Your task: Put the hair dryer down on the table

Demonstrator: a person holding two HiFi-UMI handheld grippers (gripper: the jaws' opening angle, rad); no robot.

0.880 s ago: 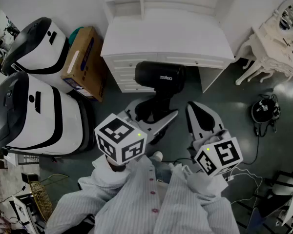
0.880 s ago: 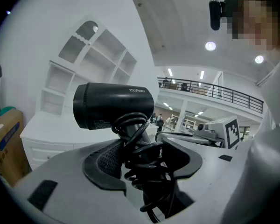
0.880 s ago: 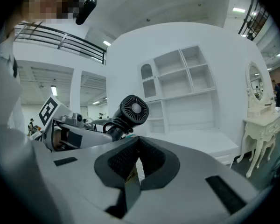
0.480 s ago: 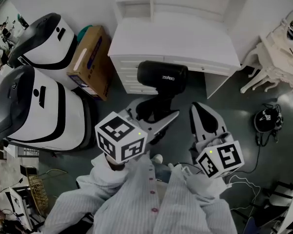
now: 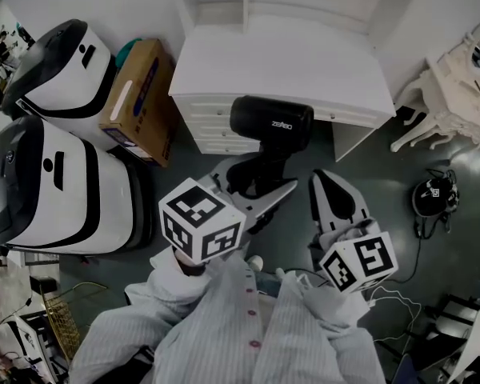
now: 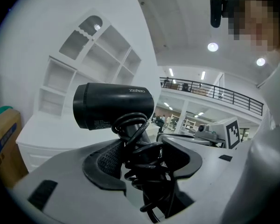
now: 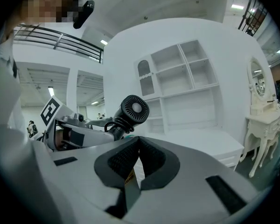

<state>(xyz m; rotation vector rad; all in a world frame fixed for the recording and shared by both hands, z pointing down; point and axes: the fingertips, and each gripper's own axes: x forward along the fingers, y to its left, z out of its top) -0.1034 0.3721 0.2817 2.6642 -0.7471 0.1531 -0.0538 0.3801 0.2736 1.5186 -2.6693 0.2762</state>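
Note:
A black hair dryer (image 5: 272,124) is held in the air in front of the white desk (image 5: 280,62), its barrel lying sideways. My left gripper (image 5: 252,184) is shut on its handle, round which the black cord is wound. In the left gripper view the dryer (image 6: 113,105) rises from between the jaws of that gripper (image 6: 142,155), and the cord loops fill the gap. My right gripper (image 5: 324,178) hovers to the right of the dryer and is shut on nothing. In the right gripper view the closed jaws of the right gripper (image 7: 137,141) point at the desk top (image 7: 196,136), with the dryer (image 7: 134,110) up left.
Two large white-and-black machines (image 5: 56,182) stand at the left, with a cardboard box (image 5: 136,102) between them and the desk. Shelves rise behind the desk top. A white ornate dressing table (image 5: 464,94) is at the right; a black device (image 5: 432,194) with a cable lies on the floor.
The left gripper has carried the hair dryer slightly right and closer to the desk's front edge. The right gripper has barely moved.

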